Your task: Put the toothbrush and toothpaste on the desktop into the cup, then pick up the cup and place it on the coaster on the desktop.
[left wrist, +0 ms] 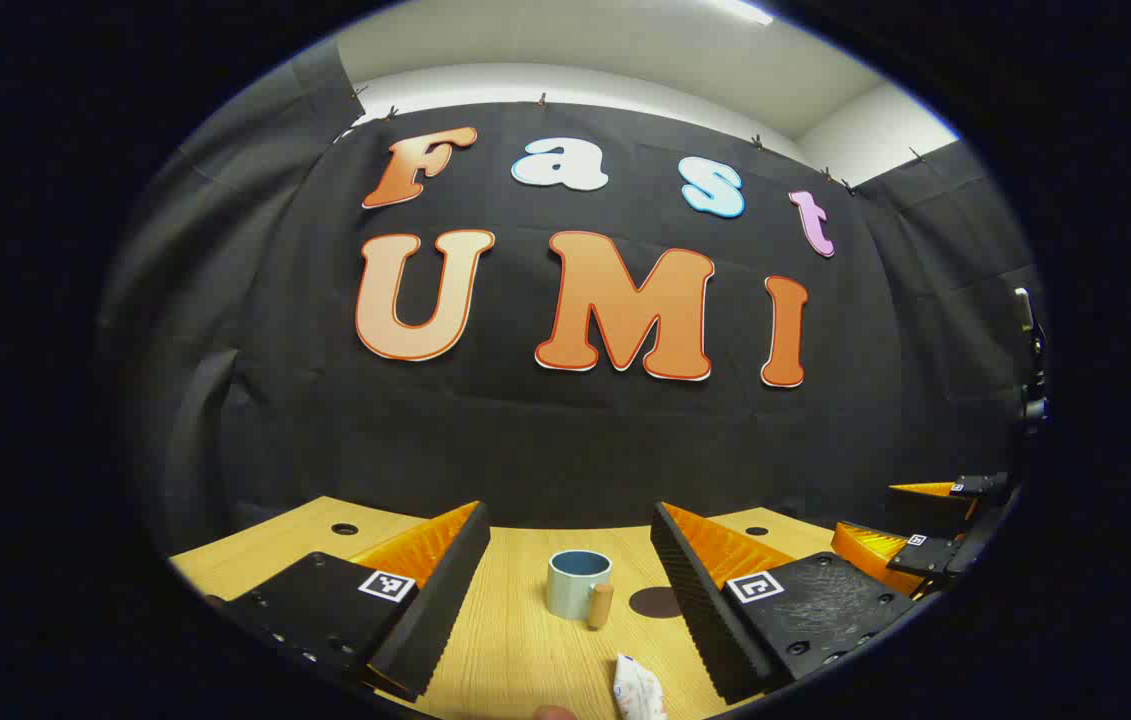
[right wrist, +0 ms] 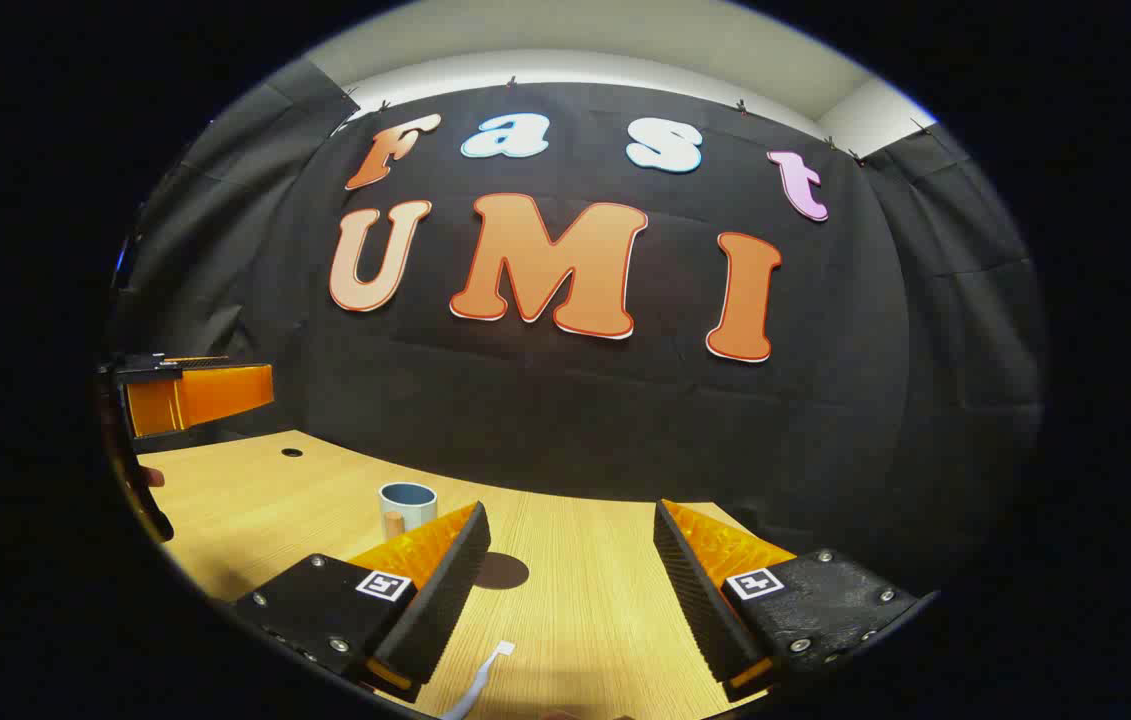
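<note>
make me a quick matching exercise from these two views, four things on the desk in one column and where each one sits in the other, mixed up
Things:
1. cup
2. coaster
3. toothpaste
4. toothbrush

Places:
a. flat dark disc just beside the cup
b. lying at the near edge between the right gripper's open fingers
c. upright mid-desk, wooden handle towards the cameras
d. lying at the near edge between the left gripper's open fingers

Pairs: 1-c, 2-a, 3-d, 4-b
</note>
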### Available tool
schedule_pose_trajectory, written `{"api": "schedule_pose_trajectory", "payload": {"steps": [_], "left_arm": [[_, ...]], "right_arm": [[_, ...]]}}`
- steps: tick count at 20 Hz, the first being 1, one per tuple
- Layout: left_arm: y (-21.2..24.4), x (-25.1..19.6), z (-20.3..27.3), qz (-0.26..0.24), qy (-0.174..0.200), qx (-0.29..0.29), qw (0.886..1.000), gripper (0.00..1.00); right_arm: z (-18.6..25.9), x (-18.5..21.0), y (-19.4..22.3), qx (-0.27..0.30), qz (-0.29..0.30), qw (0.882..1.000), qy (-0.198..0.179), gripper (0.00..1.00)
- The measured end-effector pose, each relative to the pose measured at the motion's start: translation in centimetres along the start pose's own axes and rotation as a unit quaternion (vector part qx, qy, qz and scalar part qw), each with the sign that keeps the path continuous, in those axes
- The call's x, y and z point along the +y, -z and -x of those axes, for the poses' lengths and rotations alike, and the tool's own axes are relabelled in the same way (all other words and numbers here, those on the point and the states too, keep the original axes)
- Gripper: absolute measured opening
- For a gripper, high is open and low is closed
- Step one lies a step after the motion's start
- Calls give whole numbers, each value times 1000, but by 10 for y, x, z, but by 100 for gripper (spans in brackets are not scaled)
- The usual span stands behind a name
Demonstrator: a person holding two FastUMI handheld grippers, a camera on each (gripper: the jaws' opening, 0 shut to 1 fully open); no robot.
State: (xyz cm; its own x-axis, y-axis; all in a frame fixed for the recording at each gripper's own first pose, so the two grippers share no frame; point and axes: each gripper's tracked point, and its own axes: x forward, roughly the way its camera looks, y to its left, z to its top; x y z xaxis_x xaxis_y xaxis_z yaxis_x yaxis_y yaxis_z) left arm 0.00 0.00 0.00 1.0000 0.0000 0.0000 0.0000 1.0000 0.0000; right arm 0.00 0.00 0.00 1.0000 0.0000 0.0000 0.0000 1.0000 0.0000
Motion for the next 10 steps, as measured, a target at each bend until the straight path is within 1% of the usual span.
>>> {"api": "schedule_pose_trajectory", "payload": {"steps": [3, 4, 5, 6, 7, 8, 9, 10], "left_arm": [[11, -4, -8, -13, 2, 11, 1000, 97], [13, -6, -10, -15, 4, 13, 1000, 100], [15, -9, -14, -14, 8, 15, 1000, 100], [16, -11, -16, -15, 10, 18, 1000, 97], [19, -14, -20, -18, 13, 21, 1000, 100], [20, -16, -23, -22, 13, 24, 999, 97], [21, -19, -27, -25, 16, 25, 999, 100], [20, -21, -30, -27, 16, 27, 999, 97]], "right_arm": [[-2, 0, 8, 13, -8, 1000, -5, 99], [-4, -1, 10, 15, -11, 1000, -4, 99], [-6, -3, 12, 17, -16, 1000, -3, 99], [-9, -1, 14, 21, -19, 1000, -6, 99], [-12, -1, 16, 26, -21, 999, -8, 99], [-15, -2, 18, 29, -22, 999, -8, 99], [-18, -4, 19, 32, -22, 999, -8, 99], [-21, -4, 21, 34, -24, 999, -9, 99]]}}
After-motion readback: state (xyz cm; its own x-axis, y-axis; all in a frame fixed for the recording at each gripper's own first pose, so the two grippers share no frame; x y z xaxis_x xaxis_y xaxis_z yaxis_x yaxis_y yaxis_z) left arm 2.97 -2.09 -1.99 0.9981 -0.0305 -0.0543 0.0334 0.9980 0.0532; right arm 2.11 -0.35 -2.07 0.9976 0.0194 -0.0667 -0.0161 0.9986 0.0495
